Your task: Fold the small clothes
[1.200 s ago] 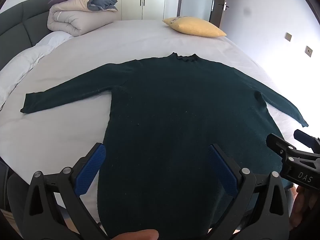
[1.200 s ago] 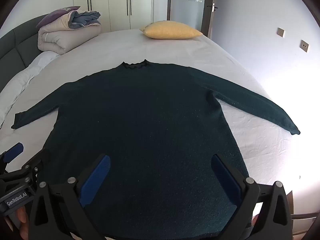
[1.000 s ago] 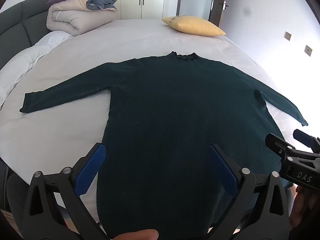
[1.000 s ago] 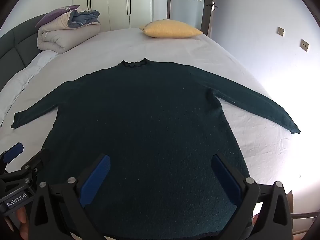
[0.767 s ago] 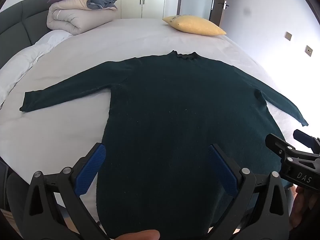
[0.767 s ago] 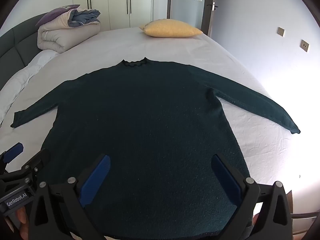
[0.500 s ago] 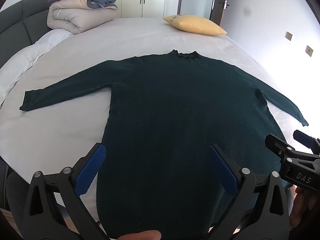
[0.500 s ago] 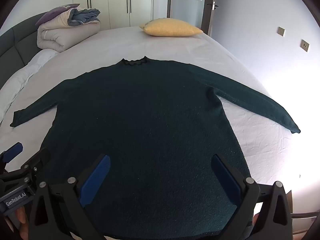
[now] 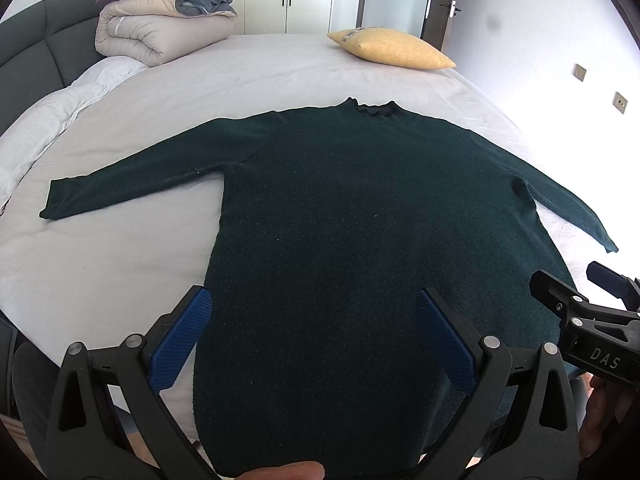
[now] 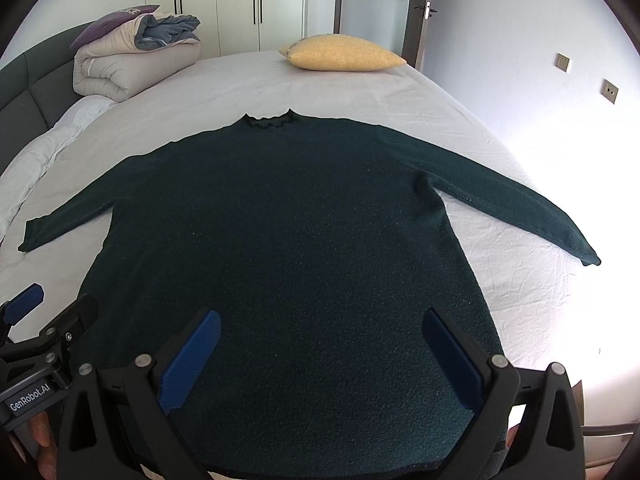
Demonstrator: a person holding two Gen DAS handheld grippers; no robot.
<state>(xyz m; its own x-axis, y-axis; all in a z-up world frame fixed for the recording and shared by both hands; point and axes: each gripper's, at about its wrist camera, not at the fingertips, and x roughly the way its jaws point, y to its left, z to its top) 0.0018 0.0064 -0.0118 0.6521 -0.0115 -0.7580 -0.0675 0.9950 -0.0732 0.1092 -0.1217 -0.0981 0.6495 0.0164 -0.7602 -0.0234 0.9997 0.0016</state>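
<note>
One sweater (image 9: 360,216) lies flat on the bed (image 9: 280,68), long axis running from the hem at the near edge to the collar (image 10: 269,121) at the far end. Two sleeves extend sideways, one per side. The hem is cut off by the frame and partly hidden behind the tools. Left tool (image 9: 312,340) and right tool (image 10: 320,356) hover side by side over the hem, both with jaws spread wide and empty. One yellow pillow (image 10: 344,56) and one folded duvet (image 9: 160,32) sit at the far end.
</note>
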